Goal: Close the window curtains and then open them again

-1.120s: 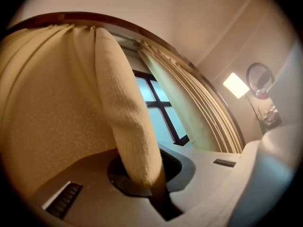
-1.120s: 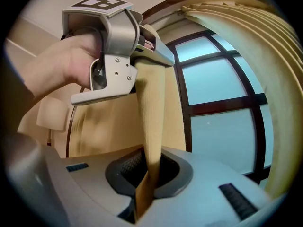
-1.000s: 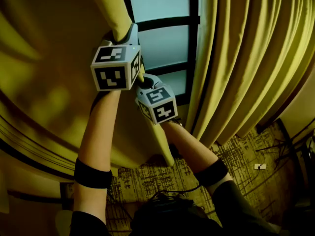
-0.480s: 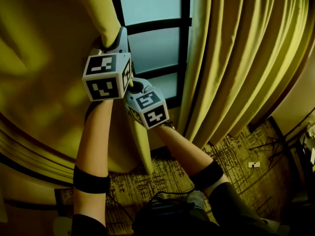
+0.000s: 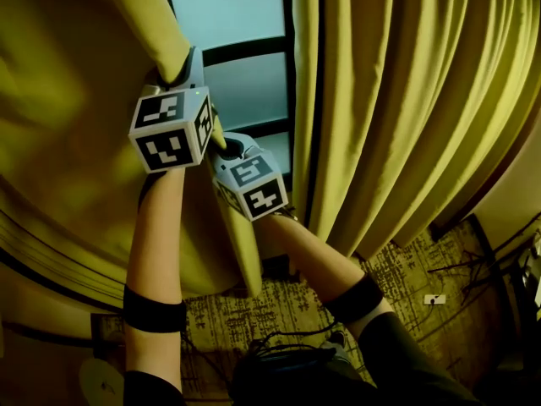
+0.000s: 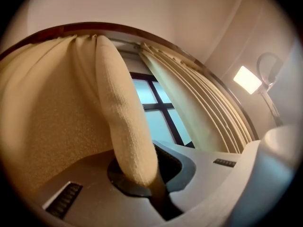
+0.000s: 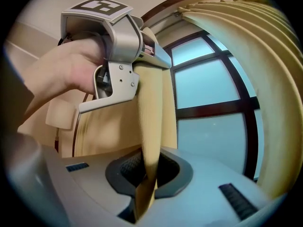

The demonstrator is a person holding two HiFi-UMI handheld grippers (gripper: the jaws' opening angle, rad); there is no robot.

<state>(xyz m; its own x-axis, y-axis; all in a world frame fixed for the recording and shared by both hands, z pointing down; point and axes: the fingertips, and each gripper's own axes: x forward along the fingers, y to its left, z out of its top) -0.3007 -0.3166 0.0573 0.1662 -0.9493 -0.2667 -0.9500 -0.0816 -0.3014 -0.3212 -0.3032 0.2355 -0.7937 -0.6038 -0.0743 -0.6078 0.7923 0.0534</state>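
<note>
A yellow left curtain (image 5: pixel 68 100) hangs beside a dark-framed window (image 5: pixel 232 24), with the pleated right curtain (image 5: pixel 406 100) on the far side. My left gripper (image 5: pixel 182 68) is shut on the left curtain's leading edge (image 5: pixel 152 15). Just below it, my right gripper (image 5: pixel 221 146) is shut on the same edge. In the left gripper view the folded edge (image 6: pixel 123 126) runs up from between the jaws of the left gripper (image 6: pixel 142 183). In the right gripper view the edge (image 7: pixel 151 136) is pinched in the right gripper (image 7: pixel 147 174), with the left gripper (image 7: pixel 120 56) above it.
A strip of window (image 7: pixel 208 93) shows between the two curtains. Patterned carpet (image 5: pixel 406 277) lies below, with dark cables (image 5: pixel 507 260) and a small white object (image 5: pixel 434 299) at the right. A lit wall lamp (image 6: pixel 247 79) glows beyond the right curtain (image 6: pixel 199 112).
Both grippers and the held curtain edge now sit further left in the head view. The right curtain fills more of the picture, and the window strip looks slightly narrower.
</note>
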